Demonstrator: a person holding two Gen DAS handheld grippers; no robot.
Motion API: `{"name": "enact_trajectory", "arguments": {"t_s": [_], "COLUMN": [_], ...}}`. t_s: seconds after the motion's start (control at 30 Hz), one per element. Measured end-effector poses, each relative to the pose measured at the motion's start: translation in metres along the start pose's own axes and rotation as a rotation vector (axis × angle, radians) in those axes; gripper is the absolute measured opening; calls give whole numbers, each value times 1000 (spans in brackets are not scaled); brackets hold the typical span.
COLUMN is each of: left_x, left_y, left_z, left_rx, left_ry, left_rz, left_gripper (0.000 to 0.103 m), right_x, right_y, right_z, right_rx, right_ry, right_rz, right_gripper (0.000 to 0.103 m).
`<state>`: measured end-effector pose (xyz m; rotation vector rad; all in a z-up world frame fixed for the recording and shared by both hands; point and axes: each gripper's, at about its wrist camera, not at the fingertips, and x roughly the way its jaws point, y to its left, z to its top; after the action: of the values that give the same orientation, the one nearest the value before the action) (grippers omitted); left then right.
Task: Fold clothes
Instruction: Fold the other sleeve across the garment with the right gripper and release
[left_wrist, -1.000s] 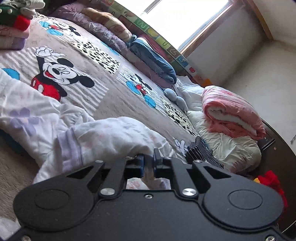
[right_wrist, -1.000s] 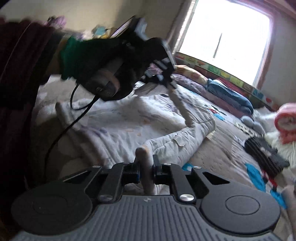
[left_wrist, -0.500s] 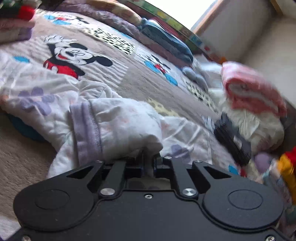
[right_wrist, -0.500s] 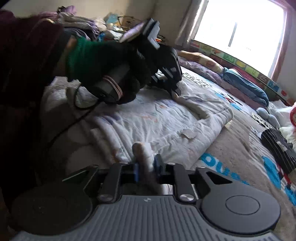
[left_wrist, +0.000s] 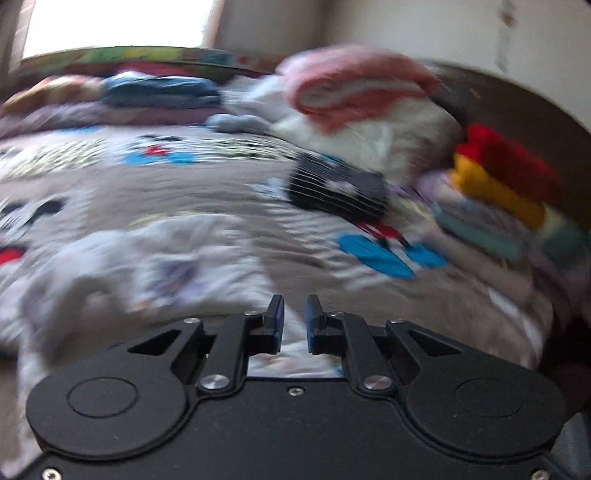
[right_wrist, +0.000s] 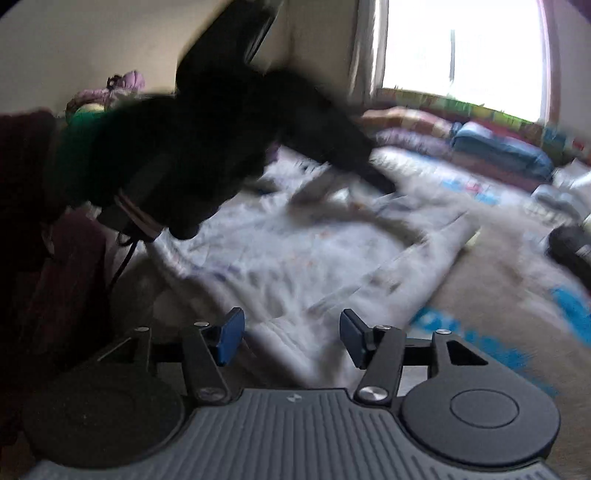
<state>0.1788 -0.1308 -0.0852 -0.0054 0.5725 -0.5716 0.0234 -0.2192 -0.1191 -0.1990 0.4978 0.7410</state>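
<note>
The white thin garment with pale purple flowers (left_wrist: 177, 266) lies spread on the bed's grey cartoon-print blanket (left_wrist: 207, 192), just in front of both tools. The left gripper (left_wrist: 293, 306) has its jaws nearly closed on a thin fold of this cloth (the picture is blurred, so the grip is hard to see exactly). The right gripper (right_wrist: 291, 321) has its jaws opening; the garment's edge lies between them, but the pads do not press it. A black-gloved hand (right_wrist: 207, 155) carries the left tool above the cloth.
</note>
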Motion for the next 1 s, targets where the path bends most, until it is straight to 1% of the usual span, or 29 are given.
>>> {"name": "enact_trajectory", "arguments": {"t_s": [0.03,0.07,0.1,0.13,0.17,0.23,0.27,0.3,0.37,0.4,0.43,0.47,0.5,0.53,0.57,0.6,0.63,0.67,0.7,0.77,0.83,0.87,0.9,0.93,0.97,1.0], "left_x": [11,24,39,53,61,59,58,56,55,55,53,48,40,33,32,37,42,48,48,36,18,9,-1,-13,-23,-34], "left_y": [-4,-4,-2,3,13,27,29,25,23,22,21,19,14,10,6,4,2,3,9,19,25,32,40,51,65,79], "left_z": [-1,-5,-9,-15,-19,-14,-12,-12,-11,-11,-9,-5,-4,-3,-5,-9,-13,-17,-17,-8,0,4,7,8,7,5], "left_rx": [25,46,63,62,22,-81,-85,-45,-18,-12,-19,-32,-33,-27,-17,-4,9,14,-7,-68,-76,-96,-125,-171,-230,-296], "left_ry": [25,62,112,164,180,181,184,186,187,188,182,161,134,110,116,152,189,212,210,170,110,88,62,30,-2,-35], "left_rz": [-9,2,34,71,75,52,55,66,73,74,77,80,71,52,50,63,77,82,71,44,78,96,112,132,160,193], "left_gripper": [8,8,8,8,8,10,9,9,9,9,9,9,9,9,9,10,15,15,15,15,15,16,17,23,36,43], "right_x": [5,11,15,16,15,12,7,2,-16,-16,-16,-16,-15,-12,-9,-9,-10,-12,-14,-24,-39,-46,-51,-53,-55,-57], "right_y": [2,4,5,5,6,6,7,9,15,15,15,16,17,22,27,32,34,35,35,32,24,19,12,3,-7,-16], "right_z": [-2,-3,-5,-5,-4,-5,-4,-3,-4,-8,-12,-16,-19,-21,-22,-22,-23,-22,-21,-14,-8,-5,-3,-1,2,4], "right_rx": [2,4,7,14,18,18,12,7,9,19,29,39,41,1,-37,-68,-89,-94,-96,-64,-22,3,26,56,86,116], "right_ry": [2,5,6,1,1,0,0,-1,-17,-9,-2,6,14,22,31,39,43,43,42,18,-29,-56,-82,-109,-136,-162], "right_rz": [4,7,11,13,16,19,15,8,-28,-20,-12,-3,2,-5,-12,-20,-28,-28,-24,29,80,95,88,74,61,46], "right_gripper": [60,60,60,60,60,60,60,60,58,59,64,67,68,69,73,73,73,73,73,71,64,64,64,62,59,59]}}
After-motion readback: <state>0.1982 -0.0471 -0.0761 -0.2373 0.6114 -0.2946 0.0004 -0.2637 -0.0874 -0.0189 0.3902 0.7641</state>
